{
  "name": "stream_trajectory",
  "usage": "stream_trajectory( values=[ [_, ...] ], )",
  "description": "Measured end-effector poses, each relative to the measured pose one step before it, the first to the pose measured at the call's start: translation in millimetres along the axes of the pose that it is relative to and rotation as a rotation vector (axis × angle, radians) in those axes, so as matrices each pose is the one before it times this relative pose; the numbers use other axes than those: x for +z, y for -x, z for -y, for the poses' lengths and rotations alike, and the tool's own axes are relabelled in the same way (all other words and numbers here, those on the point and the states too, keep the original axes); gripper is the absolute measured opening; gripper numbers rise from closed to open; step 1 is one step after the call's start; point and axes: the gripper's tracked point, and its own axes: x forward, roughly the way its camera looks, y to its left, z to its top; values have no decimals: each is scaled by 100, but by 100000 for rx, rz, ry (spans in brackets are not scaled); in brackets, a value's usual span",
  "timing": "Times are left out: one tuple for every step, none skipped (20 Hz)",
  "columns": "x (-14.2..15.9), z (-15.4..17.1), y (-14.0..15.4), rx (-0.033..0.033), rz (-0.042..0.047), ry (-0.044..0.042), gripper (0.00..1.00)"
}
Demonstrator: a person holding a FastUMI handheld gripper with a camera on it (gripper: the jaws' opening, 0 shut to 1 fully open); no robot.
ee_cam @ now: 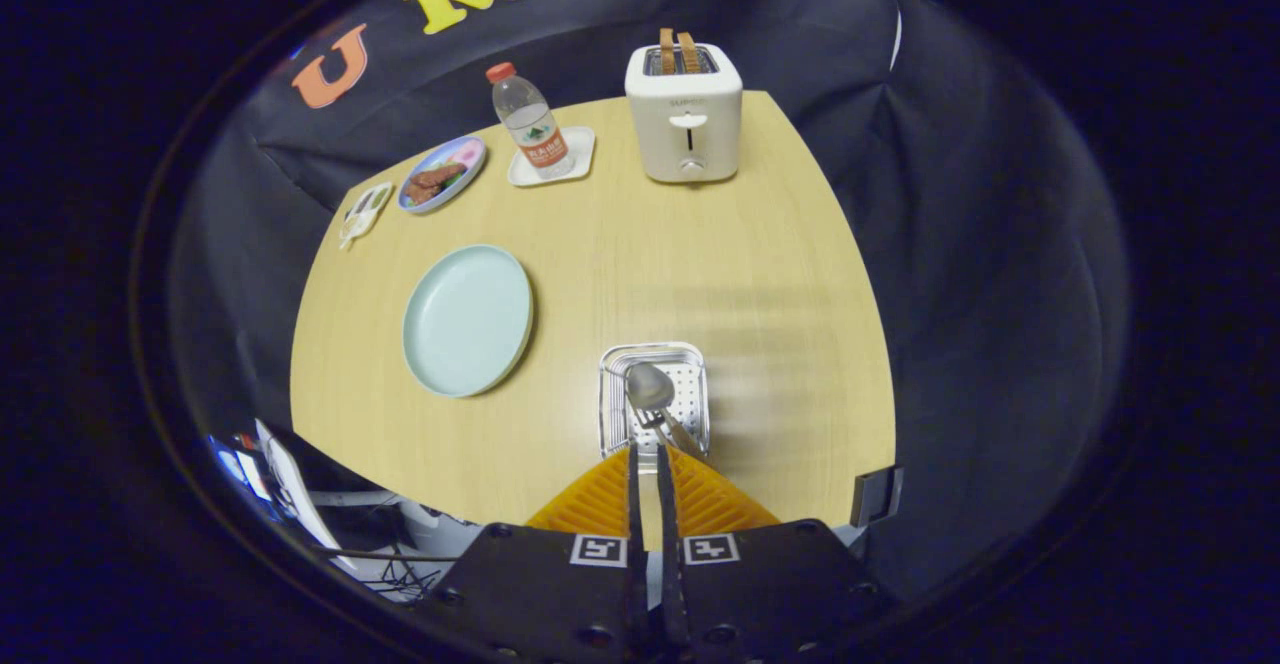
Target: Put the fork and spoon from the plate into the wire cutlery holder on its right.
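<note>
Wire mesh forms the cutlery holder (655,396), which stands just ahead of the gripper (650,459), almost touching its fingertips. The spoon (649,385) stands in the holder with its bowl up, and the fork (654,418) lies against it, tines just below the spoon's bowl. The gripper's fingers are drawn nearly together with only a thin slit between them; the handles run down toward that slit, but whether the fingers actually press on either one is hard to tell. The pale green plate (467,320) sits bare, ahead and to the left of the fingers, apart from the holder. Far beyond stand a white toaster (684,111) with two slices up, a water bottle (531,122) on a small tray (577,152), and a plate of food (442,173). Bare wooden table (700,264) stretches between the holder and the toaster, and to the right of the holder up to the table's edge.
</note>
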Motion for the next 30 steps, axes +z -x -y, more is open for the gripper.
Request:
stream_trajectory(
  values=[
    [571, -195, 223, -30, 2575, 734, 11],
    [639, -242, 121, 230, 3227, 838, 15],
    [875, -375, 165, 128, 3673, 725, 21],
    [621, -225, 12, -394, 3178, 983, 27],
    [724, -393, 72, 709, 3263, 1143, 44],
    [753, -526, 47, 305, 3281, 735, 63],
    [809, -379, -55, 224, 3527, 155, 82],
    [721, -602, 142, 1011, 3401, -459, 90],
    [807, -499, 233, 799, 2895, -725, 95],
    [767, -494, 148, 1022, 3387, -928, 96],
    [953, -605, 464, 1077, 3805, -673, 97],
    [1049, -636, 419, 2150, 4366, -728, 97],
    [1297, -266, 604, -68, 4636, 275, 97],
    [1485, -265, 672, 758, 5704, 38, 97],
    [1521, -287, 949, -100, 5071, 590, 97],
    [1716, -191, 911, 324, 5361, 347, 97],
    [1651, -159, 787, -107, 5180, 866, 97],
    [1465, -295, 661, 343, 5258, 625, 97],
    [1428, -544, 760, 1535, 4409, 543, 96],
    [1063, -609, 752, 1525, 3757, 856, 96],
    [1138, -176, 658, 522, 3324, 767, 97],
    [874, 75, 645, 1, 3614, 808, 97],
    [1055, -122, 762, 48, 3525, 652, 96],
    [815, 4, 674, -296, 3774, 149, 97],
    [896, -123, 1067, -74, 3226, -356, 96],
    [833, -60, 1128, -215, 2677, -678, 96],
    [427, -30, 778, -6, 2092, -169, 97],
    [60, 185, 525, -428, 2032, 392, 96],
    [91, -82, 634, 589, 1183, -819, 96],
    [-209, -275, 507, 68, 614, -588, 96]
  ],
)
